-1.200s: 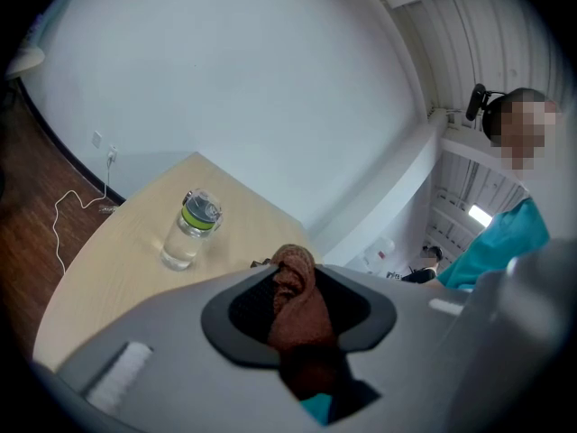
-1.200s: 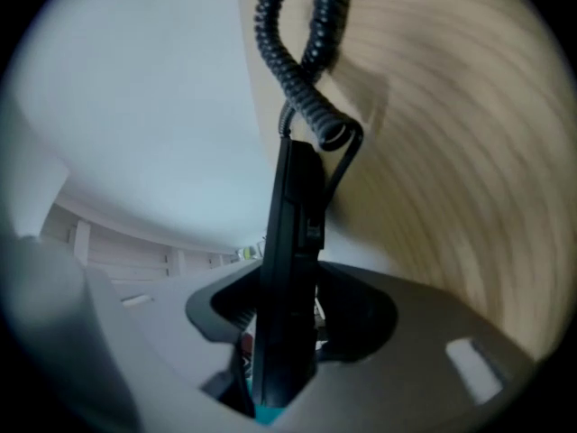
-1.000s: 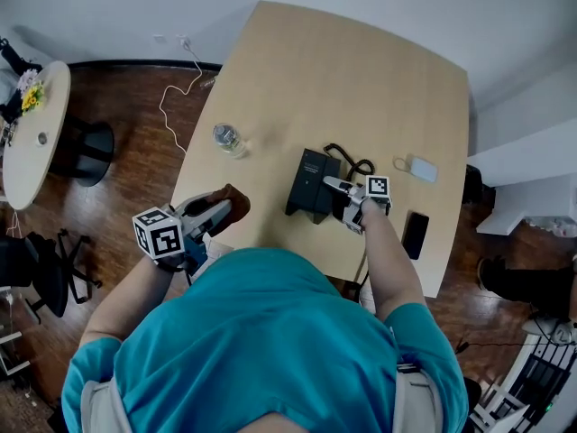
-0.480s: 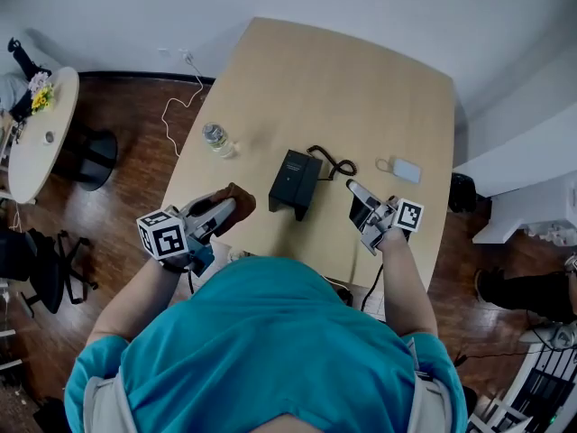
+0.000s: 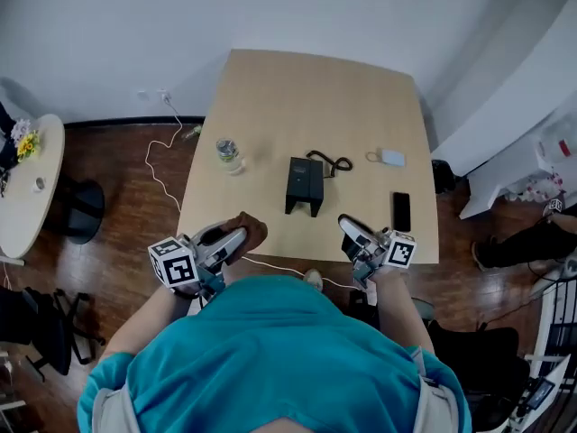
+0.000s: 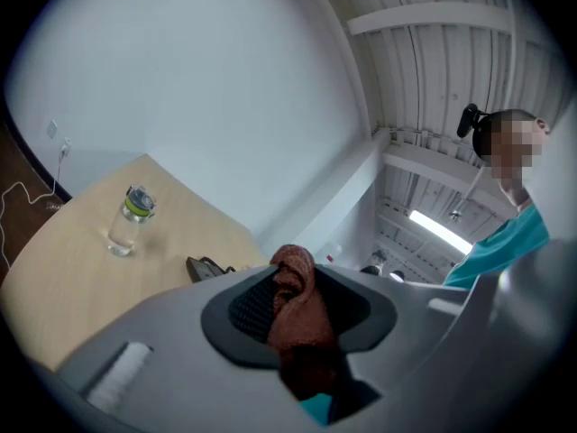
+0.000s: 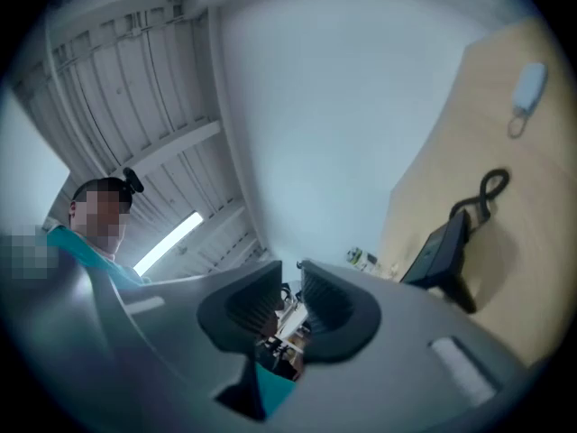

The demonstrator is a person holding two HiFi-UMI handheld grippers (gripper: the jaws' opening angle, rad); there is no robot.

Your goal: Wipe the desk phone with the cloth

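A person in a teal shirt stands at the near edge of a light wooden table, a handheld gripper in each hand. The left gripper pinches a bunched brown cloth between its dark ribbed pads, the fabric standing up past the jaw tips and hanging down behind them; it hovers over the table's near left corner. The right gripper is held above the near edge further right, its jaws having just been closing, now only a slim gap apart with nothing between them.

The black desk phone, the thing to be wiped, sits around the middle of the table, tilted up on its stand, its black coiled cord lying just behind it. Neither gripper touches it; both are well apart from it, on the person's side.

The only container on the table is a clear plastic bottle with a green-and-grey cap, upright near the left edge and well to the left of the phone; it is see-through and capped, and how full it is cannot be told. To the phone's right lie a small white device with a looped cord and, nearer the person, a black smartphone lying flat. A white cable trails over the dark wooden floor left of the table
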